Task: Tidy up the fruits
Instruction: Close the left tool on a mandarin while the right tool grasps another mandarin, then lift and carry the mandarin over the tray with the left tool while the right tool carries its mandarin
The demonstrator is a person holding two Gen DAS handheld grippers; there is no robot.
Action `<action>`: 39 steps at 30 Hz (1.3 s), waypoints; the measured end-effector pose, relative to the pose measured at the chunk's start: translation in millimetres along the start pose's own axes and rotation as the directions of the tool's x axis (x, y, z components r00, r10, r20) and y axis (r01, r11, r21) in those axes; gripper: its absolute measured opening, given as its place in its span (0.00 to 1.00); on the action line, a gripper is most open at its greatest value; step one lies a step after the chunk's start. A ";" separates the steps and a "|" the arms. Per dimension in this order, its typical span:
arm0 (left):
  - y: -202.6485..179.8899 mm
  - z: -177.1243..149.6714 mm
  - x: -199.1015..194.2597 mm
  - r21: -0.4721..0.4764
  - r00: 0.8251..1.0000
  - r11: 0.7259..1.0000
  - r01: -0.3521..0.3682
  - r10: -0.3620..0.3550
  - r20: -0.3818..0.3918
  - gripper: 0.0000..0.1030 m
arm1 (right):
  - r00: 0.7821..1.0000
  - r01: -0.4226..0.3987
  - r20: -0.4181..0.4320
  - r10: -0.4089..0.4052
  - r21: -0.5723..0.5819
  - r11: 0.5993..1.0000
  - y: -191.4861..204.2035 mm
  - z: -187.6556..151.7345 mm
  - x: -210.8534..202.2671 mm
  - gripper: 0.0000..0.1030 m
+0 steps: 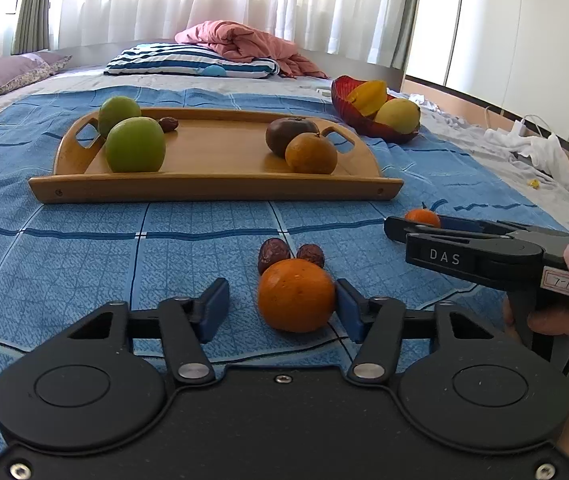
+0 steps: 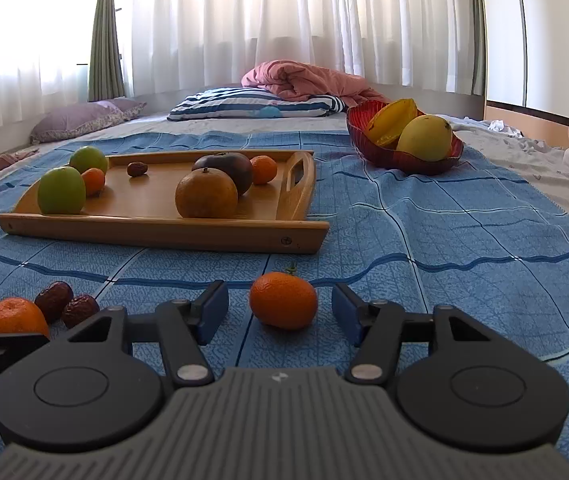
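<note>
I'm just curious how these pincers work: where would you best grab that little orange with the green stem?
Across its round middle, coming in low from the front. The stemmed orange sits alone on the blanket, stem at the back, between the right hand-held gripper's open fingers.

Background, upper frame: white curtains (image 2: 284, 20) across the top; striped pillow (image 1: 192, 62) at centre with a pink quilt (image 1: 244, 42) bunched behind it; purple cushion (image 2: 84, 118) at left. Far right: crumpled white cloth (image 1: 532, 146), possibly clothing.
</note>
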State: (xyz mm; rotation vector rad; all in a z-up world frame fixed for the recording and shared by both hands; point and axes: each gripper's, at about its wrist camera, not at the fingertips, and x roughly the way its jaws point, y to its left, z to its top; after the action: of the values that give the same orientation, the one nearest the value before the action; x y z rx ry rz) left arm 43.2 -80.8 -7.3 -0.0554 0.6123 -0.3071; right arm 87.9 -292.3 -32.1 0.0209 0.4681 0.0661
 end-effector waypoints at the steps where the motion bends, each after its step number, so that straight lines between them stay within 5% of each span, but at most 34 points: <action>1: -0.6 0.6 -0.1 0.000 1.000 1.000 0.005 -0.005 -0.001 0.46 | 1.000 0.000 0.001 0.000 0.002 1.000 -0.2 -0.2 -0.4 0.65; 3: -2.2 1.6 -1.8 -0.004 1.000 1.000 0.013 -0.013 0.005 0.37 | 1.000 0.003 0.002 -0.003 0.005 1.000 -0.4 -0.5 -0.5 0.58; 12: -8.4 2.2 -5.0 0.023 1.000 1.000 -0.009 0.009 0.017 0.37 | 1.000 0.004 0.015 -0.004 0.035 0.999 -3.7 -0.7 -3.0 0.40; 20: -6.8 7.2 -10.0 0.032 0.999 0.999 -0.036 0.034 0.038 0.37 | 1.000 0.012 0.020 -0.012 0.028 1.000 -2.5 -0.6 -3.6 0.40; 28: 2.4 18.0 -12.3 0.028 0.996 0.998 -0.064 0.062 0.062 0.37 | 0.991 0.060 0.119 -0.067 0.059 0.996 -2.6 -0.2 -16.9 0.38; 39: 37.4 63.6 -3.5 -0.012 0.994 0.997 -0.075 0.075 0.081 0.37 | 0.986 0.058 0.147 -0.078 0.131 0.990 -5.3 21.0 -22.7 0.38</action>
State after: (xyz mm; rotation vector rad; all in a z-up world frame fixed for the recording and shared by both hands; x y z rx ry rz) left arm 86.9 -46.5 41.3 -0.0530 0.5333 -0.2281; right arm 77.6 -299.3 -3.3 0.1336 0.3202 -0.0326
